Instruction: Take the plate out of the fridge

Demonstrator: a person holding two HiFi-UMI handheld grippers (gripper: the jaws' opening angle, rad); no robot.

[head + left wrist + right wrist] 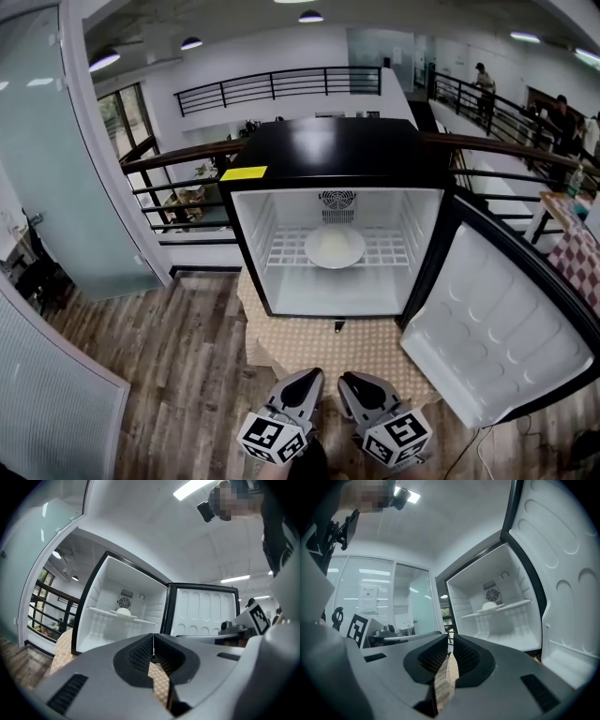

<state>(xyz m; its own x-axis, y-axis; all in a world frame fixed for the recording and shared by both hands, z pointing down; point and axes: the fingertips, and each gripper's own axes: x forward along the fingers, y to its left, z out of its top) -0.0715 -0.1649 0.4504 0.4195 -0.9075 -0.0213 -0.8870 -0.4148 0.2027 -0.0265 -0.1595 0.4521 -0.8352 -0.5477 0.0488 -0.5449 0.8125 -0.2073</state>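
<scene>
Left of the fridge [333, 150], a frosted glass panel [56, 141] is standing over a grey-brown wood-plank floor [178, 375]. In front of the fridge and a little left of its middle, the left hand-held gripper [305, 380] is pointing toward the open cabinet. Its ribbed black pads [140, 654] are meeting at the tips with nothing between them [153, 639]. The fridge is a small, boxy unit with a glossy black top and a smooth white plastic lining. It is sitting on a tabletop [328, 352] draped in a tan checked cloth, and a yellow sticker [244, 173] is showing at its top left corner. The plate [335, 247] is lying flat and face up in the middle of the fridge's white wire shelf [281, 251], just below the round fan grille [337, 200] in the back wall. It is round, white and shallow, so no long axis is showing. A pale rounded lump is resting on it [123, 612], and what that is cannot be told. In front of the fridge and just right of its middle, the right hand-held gripper [356, 380] is lying beside the left one, its jaws likewise drawn together and gripping nothing [451, 641]. The plate [491, 606] is sitting well beyond it. To the fridge's right, the door [497, 323] is hanging wide open, its moulded white liner dimpled with oval hollows.
</scene>
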